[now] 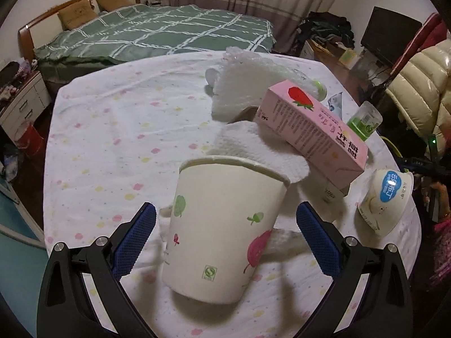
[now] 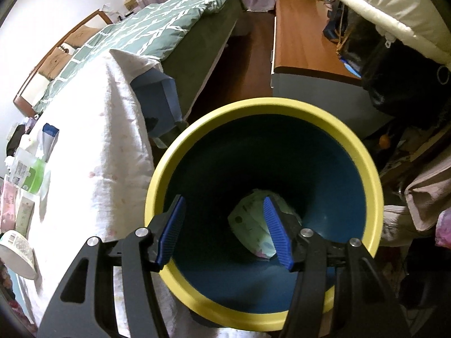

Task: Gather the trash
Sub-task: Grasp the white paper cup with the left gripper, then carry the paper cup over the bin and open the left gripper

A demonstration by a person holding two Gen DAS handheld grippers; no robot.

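Left gripper [image 1: 225,226] jaws wide open either side of the paper cup [image 1: 224,231], not pinching; right gripper [image 2: 224,232] open w/ nothing, over the bin [image 2: 363,152]. Cup's tilted on tissue [image 1: 253,143], prob crushes or tips if squeezed unevenly

A paper cup [image 1: 225,231] lay tilted on the worktop [image 1: 107,152], between the 2 pads of the left claw [image 1: 225,235] without touching either. Behind the cup sat a paper towel [image 1: 253,143], and behind that a sheet of bubble wrap [image 1: 239,90]. A carton [image 1: 313,129] rested to the right, on the towel. Further right lay a pudding cup [image 1: 386,202]. The bed [image 1: 157,31] stood beyond the worktop. In the right wrist view, a bin [image 2: 363,152] stood beside the worktop's edge, with a wrapper [image 2: 253,222] inside it, below the right claw [image 2: 225,231].
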